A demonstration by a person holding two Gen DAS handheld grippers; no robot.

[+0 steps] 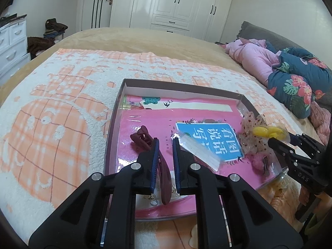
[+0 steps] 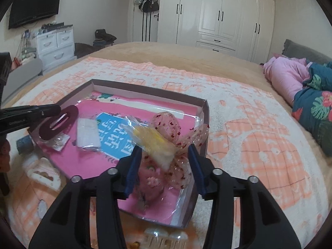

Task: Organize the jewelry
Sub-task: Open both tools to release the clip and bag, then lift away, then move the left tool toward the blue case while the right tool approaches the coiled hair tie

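A shallow cardboard box (image 1: 182,85) (image 2: 145,89) lies on the blanket with a pink book in it. My left gripper (image 1: 166,145) (image 2: 49,110) is shut on a maroon oval hair clip (image 1: 165,183) (image 2: 59,122), held over the box's near left part. A maroon claw clip (image 1: 141,139) rests just ahead of it. My right gripper (image 2: 165,152) (image 1: 277,143) stands open over the box's right side. Between its fingers, blurred, are a yellow hair piece in clear wrap (image 2: 153,143) (image 1: 266,132) and a red-speckled sheer bow (image 2: 166,124) (image 1: 252,128); the pads do not press them.
Inside the box lie a clear packet with a white strip (image 1: 199,151) (image 2: 87,133), a small bag of earrings (image 2: 59,143) and a pink fuzzy clip (image 2: 149,181) (image 1: 258,162). A cream clip (image 2: 42,174) and a clear comb (image 2: 164,236) lie outside it. Folded bedding (image 1: 290,70) is piled at the right.
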